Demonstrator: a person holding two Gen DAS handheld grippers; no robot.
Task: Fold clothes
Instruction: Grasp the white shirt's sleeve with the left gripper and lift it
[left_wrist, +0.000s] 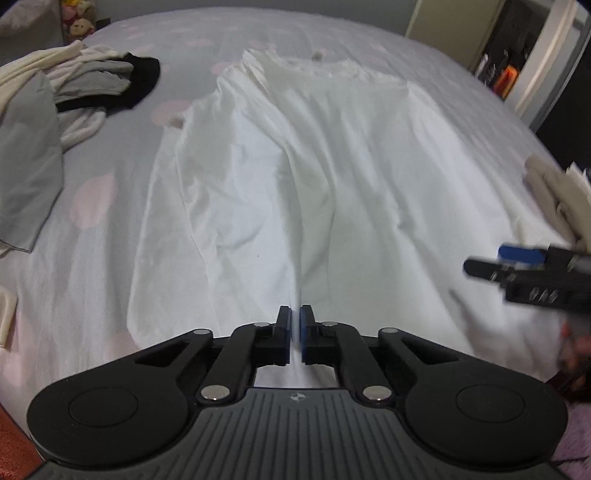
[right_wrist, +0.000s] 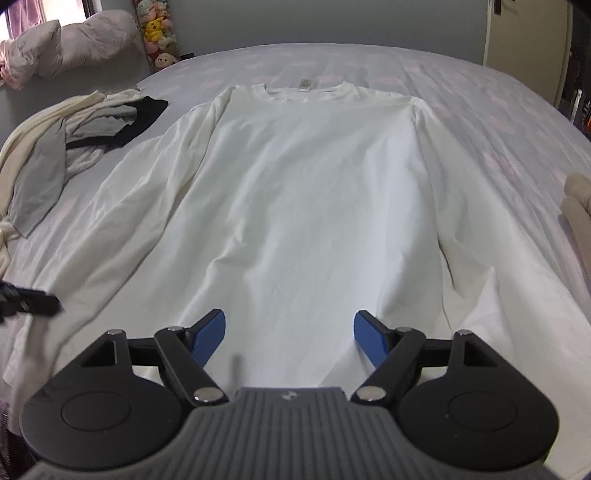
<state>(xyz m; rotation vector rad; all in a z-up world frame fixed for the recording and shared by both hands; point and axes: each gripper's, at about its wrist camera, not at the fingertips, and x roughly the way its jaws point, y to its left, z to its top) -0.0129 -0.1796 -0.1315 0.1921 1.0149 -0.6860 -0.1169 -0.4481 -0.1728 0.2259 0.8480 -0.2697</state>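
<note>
A white long-sleeved shirt (right_wrist: 310, 184) lies flat on the bed, collar at the far end, sleeves down both sides; it also shows in the left wrist view (left_wrist: 295, 177). My left gripper (left_wrist: 296, 325) is shut on the shirt's near hem, and a ridge of cloth runs up from the pinch. My right gripper (right_wrist: 289, 332) is open and empty just above the hem near its middle. It shows at the right in the left wrist view (left_wrist: 491, 266). The left gripper's tip shows at the left edge of the right wrist view (right_wrist: 33, 295).
A pile of grey, cream and black clothes (right_wrist: 74, 125) lies at the left of the bed (right_wrist: 498, 122). Cream folded cloth (left_wrist: 554, 192) lies at the right edge. Pillow (right_wrist: 74, 48) and plush toys (right_wrist: 159, 29) sit beyond the bed's far left.
</note>
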